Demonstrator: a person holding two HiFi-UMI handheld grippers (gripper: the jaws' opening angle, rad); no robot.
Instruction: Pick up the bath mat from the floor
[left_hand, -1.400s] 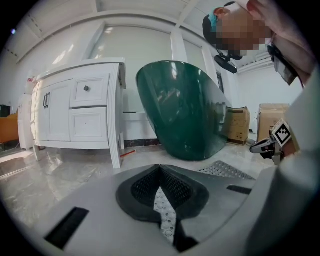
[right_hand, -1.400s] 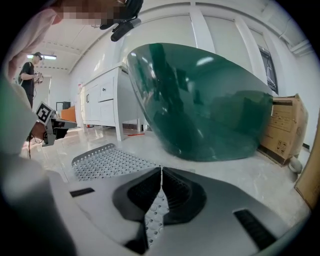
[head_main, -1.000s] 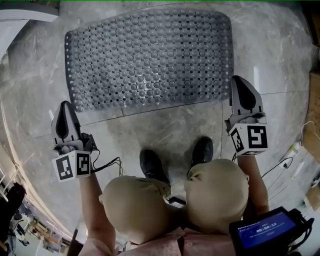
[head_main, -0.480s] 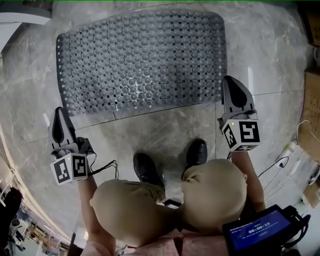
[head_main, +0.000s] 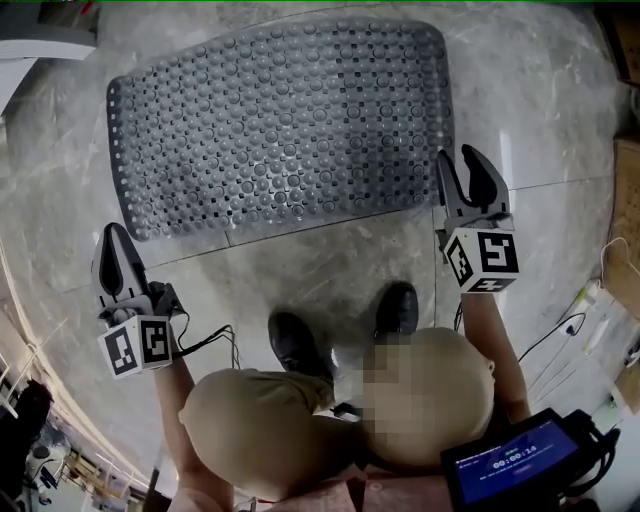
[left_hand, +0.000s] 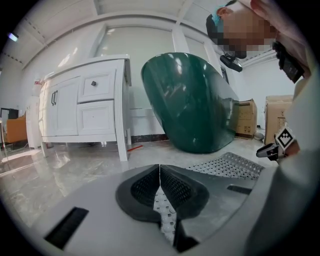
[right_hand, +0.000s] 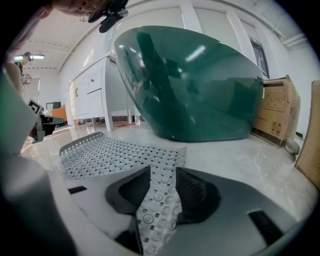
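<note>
Pale marble floor (head_main: 330, 262), grey studded rubber bath mat (head_main: 280, 120) flat on it. The right gripper (head_main: 461, 160) just spread its fingers at the mat's near corner, probably ready to pinch. The left gripper (head_main: 113, 240) has its fingers closed and empty.

I'm looking at a dark green bathtub (right_hand: 190, 85) standing on the pale marble floor (head_main: 330, 260), with a white cabinet (left_hand: 85, 107) standing to its left. Cardboard boxes (right_hand: 277, 110) are sitting to its right. Two black shoes (head_main: 300, 345) are resting on the floor, and a lit screen (head_main: 515, 465) is glowing at the lower right of the head view.
</note>
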